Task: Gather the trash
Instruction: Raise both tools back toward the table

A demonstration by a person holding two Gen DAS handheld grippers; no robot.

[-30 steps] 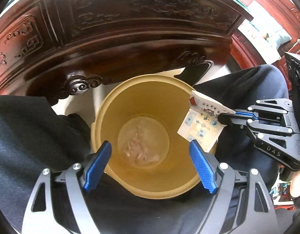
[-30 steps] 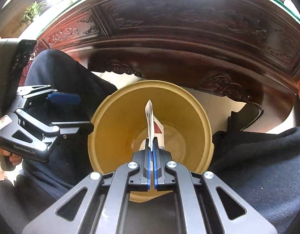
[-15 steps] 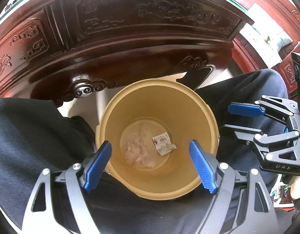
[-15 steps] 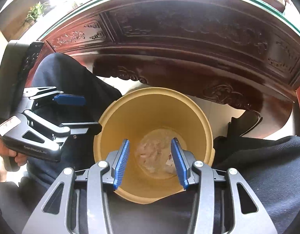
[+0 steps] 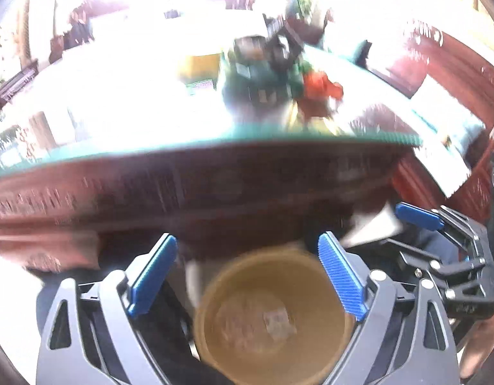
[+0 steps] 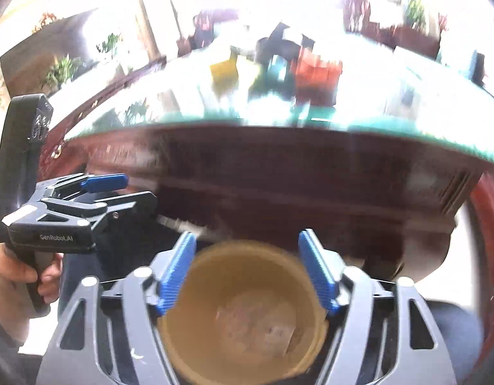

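Both views are smeared by motion blur. A round yellow plastic bin point(image 5: 272, 314) is seen from above at the bottom of the left wrist view, below the edge of a dark carved wooden table with a green-rimmed glass top point(image 5: 214, 189). A small pale scrap of paper point(image 5: 279, 322) is seen lying on the bin's floor, beside a pale blotch that is too blurred to identify.

The left gripper point(image 5: 247, 276) is held above the bin with its blue-padded jaws spread wide and nothing between them. The right gripper point(image 5: 410, 227) is seen at the right of that view, its jaws also parted and empty, beside the bin's rim.

In the right wrist view the same bin point(image 6: 243, 314) is framed between the spread blue fingers point(image 6: 177, 272) of the right gripper point(image 6: 247, 271), with the scrap point(image 6: 279, 337) at its bottom. The left gripper point(image 6: 128, 189) is shown at the left, gripped by a bare hand point(image 6: 12, 276). Blurred red, yellow and green items point(image 6: 314, 73) are visible on the tabletop, not identifiable.
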